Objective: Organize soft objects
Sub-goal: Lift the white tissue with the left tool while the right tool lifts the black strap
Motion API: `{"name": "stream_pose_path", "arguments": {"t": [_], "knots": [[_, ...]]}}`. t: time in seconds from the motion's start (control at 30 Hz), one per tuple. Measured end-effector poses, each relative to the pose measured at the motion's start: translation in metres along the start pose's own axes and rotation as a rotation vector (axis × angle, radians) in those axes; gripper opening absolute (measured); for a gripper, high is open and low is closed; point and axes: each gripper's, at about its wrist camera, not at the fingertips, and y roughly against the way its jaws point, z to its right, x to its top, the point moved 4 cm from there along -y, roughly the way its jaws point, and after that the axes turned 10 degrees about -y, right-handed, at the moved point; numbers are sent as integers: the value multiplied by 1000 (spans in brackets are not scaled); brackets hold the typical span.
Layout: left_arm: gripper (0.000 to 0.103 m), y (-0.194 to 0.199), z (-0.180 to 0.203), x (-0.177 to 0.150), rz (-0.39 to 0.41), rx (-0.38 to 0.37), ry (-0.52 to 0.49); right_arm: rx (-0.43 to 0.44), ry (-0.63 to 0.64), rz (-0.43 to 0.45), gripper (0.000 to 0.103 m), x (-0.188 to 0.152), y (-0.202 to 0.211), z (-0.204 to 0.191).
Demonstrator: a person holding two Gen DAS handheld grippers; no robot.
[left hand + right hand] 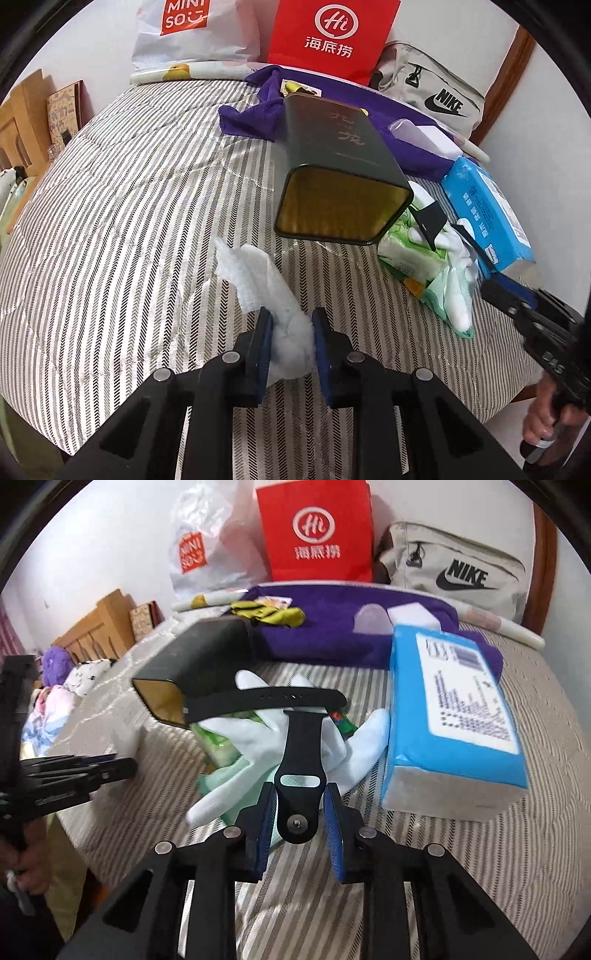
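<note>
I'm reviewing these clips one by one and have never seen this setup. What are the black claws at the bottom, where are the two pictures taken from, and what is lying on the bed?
No robot here: a person holds a two-finger clamp tool in each hand, and each tool carries a wide-angle camera looking along its fingers. One picture comes from the left gripper, which is shut on a crumpled white tissue. The other comes from the right gripper, with a black watch strap between its jaws; the pads appear to press on it. On the striped bedcover lie an open dark tin box on its side, white gloves, a blue tissue pack and a purple towel. Bags stand at the back.
</note>
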Motion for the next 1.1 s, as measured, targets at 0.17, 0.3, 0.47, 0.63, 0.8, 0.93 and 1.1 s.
{"name": "stream_pose_path", "arguments": {"t": [0.17, 0.3, 0.47, 0.63, 0.8, 0.93, 1.1], "knots": [[21, 3, 2, -2, -4, -1, 8, -6, 17, -1, 26, -12, 24, 10], [21, 5, 5, -5, -10, -13, 10, -56, 45, -16, 26, -32, 40, 26], [21, 3, 10, -7, -21, -9, 10, -111, -2, -66, 27, -50, 38, 59], [21, 2, 13, -7, -28, 1, 1, -111, -10, -89, 39, -52, 27, 69], [21, 1, 13, -6, -28, -12, 12, -114, -13, -47, 40, -37, 13, 67], [21, 1, 12, -6, -24, -16, 10, -139, 16, -31, 21, -34, 10, 64], [23, 0, 13, -5, -7, -35, 4, -147, -5, -36, 22, -35, 11, 64]]}}
